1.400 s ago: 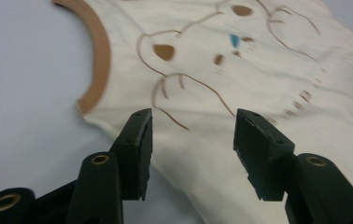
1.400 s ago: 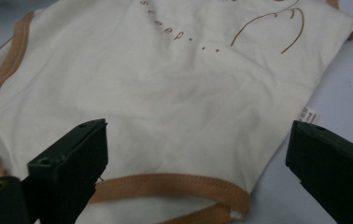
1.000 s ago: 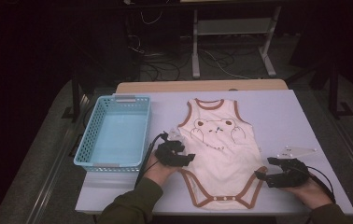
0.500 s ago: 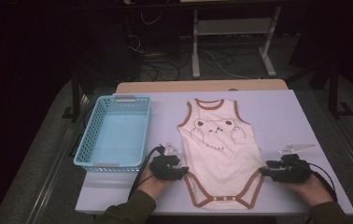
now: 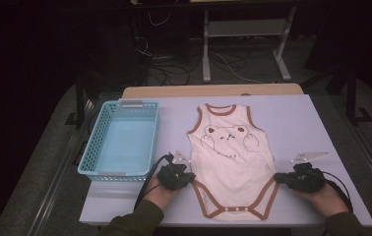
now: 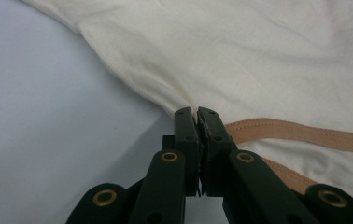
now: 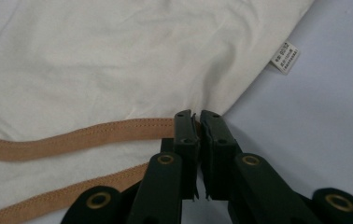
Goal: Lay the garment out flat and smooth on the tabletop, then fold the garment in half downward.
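From above, we see the baby bodysuit (image 5: 231, 162) flat on the worktop (image 5: 317, 123), beside the blue basket (image 5: 122, 140). In the gripper views, our left gripper (image 6: 196, 113) and right gripper (image 7: 196, 115) have just closed, fingers pinching its side edges; folding remains.

One cream sleeveless baby bodysuit with brown trim and a bear print (image 5: 231, 162) — flat on one pale lilac worktop (image 5: 302, 123). One light blue plastic mesh basket (image 5: 122, 140). Two black hand-held grippers — left gripper (image 5: 190, 177), right gripper (image 5: 278, 178). One small white care label (image 7: 285, 58) on the bodysuit's side seam. Three snaps at its bottom hem.
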A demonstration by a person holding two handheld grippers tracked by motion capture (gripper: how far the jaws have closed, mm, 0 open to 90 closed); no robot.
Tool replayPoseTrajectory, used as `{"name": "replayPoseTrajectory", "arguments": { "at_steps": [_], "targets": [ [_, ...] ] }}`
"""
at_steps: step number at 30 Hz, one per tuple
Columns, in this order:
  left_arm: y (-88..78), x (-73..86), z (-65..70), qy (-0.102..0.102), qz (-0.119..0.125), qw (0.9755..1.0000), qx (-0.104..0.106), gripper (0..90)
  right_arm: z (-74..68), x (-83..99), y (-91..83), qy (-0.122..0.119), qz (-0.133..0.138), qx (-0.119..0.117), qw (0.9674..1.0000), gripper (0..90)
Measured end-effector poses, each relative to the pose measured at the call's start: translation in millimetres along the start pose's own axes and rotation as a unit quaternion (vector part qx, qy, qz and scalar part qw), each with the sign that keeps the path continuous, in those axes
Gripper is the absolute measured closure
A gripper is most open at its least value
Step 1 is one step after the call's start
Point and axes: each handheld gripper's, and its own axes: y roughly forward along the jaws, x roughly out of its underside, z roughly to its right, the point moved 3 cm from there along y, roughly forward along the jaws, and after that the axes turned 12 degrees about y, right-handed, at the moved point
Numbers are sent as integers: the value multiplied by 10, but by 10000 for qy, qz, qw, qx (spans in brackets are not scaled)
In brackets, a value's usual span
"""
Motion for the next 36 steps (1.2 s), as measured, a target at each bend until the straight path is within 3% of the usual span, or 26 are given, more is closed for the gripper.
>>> {"name": "replayPoseTrajectory", "arguments": {
  "at_steps": [10, 19, 24, 26, 27, 30, 36],
  "targets": [
    [-181, 172, 59, -202, -10, 9994, 282, 878, -64, 57, -80, -7, -238, 58, 9997, 854],
    [-299, 276, 117, -94, -4, 9988, 484, 877, -190, 209, -187, -55, -363, -105, 9993, 855],
    [-317, 315, 158, -129, 33, 9986, 508, 869, -247, 244, -202, -112, -385, -162, 9991, 851],
    [-330, 300, 149, -32, 38, 9992, 408, 815, -247, 233, -207, -133, -320, -175, 9992, 805],
    [-333, 292, 145, 4, 46, 9994, 343, 781, -241, 225, -208, -116, -259, -188, 9994, 741],
    [-325, 268, 138, 2, 91, 9998, 186, 667, -201, 211, -219, -2, -152, -231, 9996, 636],
    [-300, 207, 127, 24, 215, 9997, 115, 557, -146, 144, -247, 43, 56, -285, 9996, 515]
  ]
}}
